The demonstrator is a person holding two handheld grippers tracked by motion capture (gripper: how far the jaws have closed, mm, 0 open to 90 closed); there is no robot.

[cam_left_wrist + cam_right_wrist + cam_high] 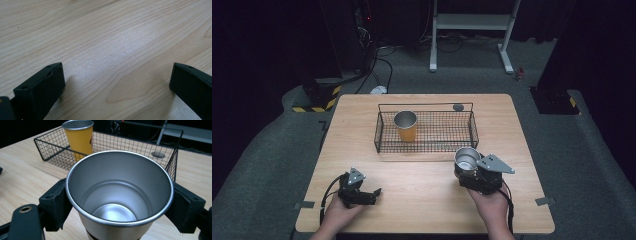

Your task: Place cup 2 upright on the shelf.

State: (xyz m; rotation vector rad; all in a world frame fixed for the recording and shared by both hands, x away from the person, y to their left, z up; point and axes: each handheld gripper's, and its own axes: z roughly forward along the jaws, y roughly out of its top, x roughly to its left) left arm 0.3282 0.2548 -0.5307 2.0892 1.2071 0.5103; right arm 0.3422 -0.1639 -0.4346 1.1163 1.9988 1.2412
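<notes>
Silver cup [119,195] sits clamped between the two black jaws of my right gripper [120,202], its open mouth facing up and its inside empty. From above, I hold that cup [467,159] upright just in front of the wire basket [384,131], near the basket's right front corner and outside its wall. Whether its base rests on the wooden table [422,200] or hangs just over it, I cannot tell.

Inside the basket, toward its left end, a yellow cup [405,126] with a silver rim stands upright; my right gripper's camera sees it [79,137] beyond the basket's near wire wall [53,147].

My left gripper [360,192] rests well to the left of the basket's front, low over the table, its jaws spread wide with nothing but bare wood [112,50] between them.

As I judge it, the work is about half done: one cup is already in the basket, and the silver one, firmly gripped, has yet to go over the wall and be set down inside and released.
</notes>
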